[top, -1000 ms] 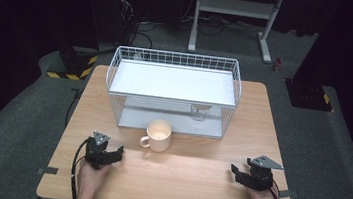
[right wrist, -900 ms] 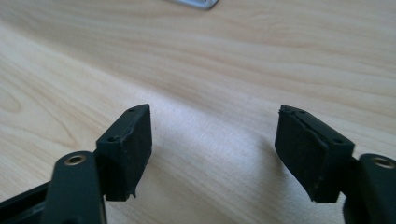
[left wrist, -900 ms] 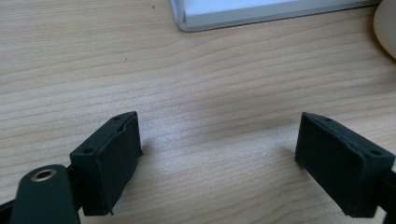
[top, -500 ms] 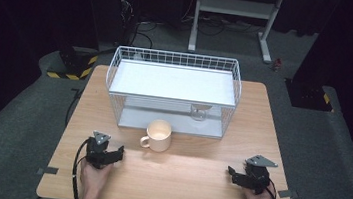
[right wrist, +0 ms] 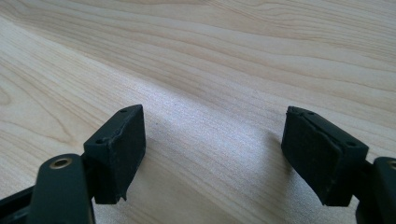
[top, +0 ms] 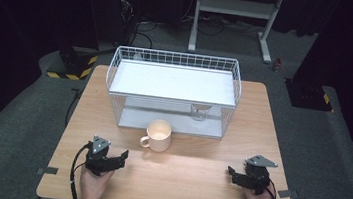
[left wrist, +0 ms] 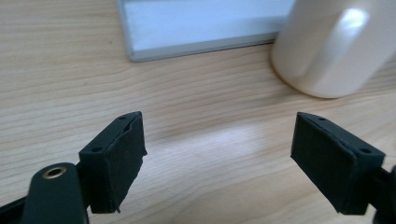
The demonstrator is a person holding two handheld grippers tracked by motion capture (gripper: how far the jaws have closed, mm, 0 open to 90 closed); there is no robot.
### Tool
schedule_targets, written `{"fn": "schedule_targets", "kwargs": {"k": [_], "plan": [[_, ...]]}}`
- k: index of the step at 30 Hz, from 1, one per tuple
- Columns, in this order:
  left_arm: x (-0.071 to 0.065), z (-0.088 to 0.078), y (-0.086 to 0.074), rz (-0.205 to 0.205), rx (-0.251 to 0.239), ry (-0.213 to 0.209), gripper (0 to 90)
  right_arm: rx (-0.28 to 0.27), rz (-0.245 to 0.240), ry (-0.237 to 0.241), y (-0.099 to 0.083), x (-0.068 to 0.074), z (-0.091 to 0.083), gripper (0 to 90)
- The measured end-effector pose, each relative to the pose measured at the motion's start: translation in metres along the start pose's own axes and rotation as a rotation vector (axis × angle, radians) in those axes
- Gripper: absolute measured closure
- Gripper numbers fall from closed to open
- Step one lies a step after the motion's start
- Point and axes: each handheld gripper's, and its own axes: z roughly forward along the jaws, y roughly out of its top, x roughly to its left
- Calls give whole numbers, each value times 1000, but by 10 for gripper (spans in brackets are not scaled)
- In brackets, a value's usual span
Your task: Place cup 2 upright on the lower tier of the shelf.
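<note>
Wood-grain counter (top: 190, 181) with a person's two hands coming in from the near edge, each holding a hand-held gripper. The left hand-held gripper (top: 123, 155) sits low near the left front corner, jaws spread wide with nothing between them. Its own view shows bare wood in the gap, and its pads (left wrist: 116, 161) are well apart. The right hand-held gripper (top: 231, 171) is over by the right front corner, also spread open and empty; its view is just wood grain between the pads (right wrist: 119, 149).

A cream mug (top: 158, 135) stands upright around the middle of the counter, handle pointing toward the left side. It's ahead of the left hand-held gripper and off to its right, not touching it. In the left gripper view the mug (left wrist: 336, 44) shows at the upper right, blurry and close.

Right behind the mug is a white wire basket (top: 117, 72) with a flat white shelf across its top. Something small and glassy (top: 198, 112) sits inside under the shelf toward the right, can't really tell what it is. The basket's pale base edge (left wrist: 201, 42) shows in the left gripper view too.

Dark floor and a white metal stand (top: 235, 10) lie beyond the counter.
</note>
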Motion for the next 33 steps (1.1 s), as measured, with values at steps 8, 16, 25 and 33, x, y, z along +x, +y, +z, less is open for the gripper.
{"fn": "schedule_targets", "kwargs": {"k": [8,16,25,33], "plan": [[-19,-6,4,58,-13,-72,158,0,0,0,0,0,0,219],[-33,-2,10,110,-13,-112,146,0,0,0,0,0,0,220],[-46,11,18,128,1,-144,110,0,-2,0,0,0,0,220],[-50,21,25,125,9,-165,79,0,0,0,0,0,0,220]]}}
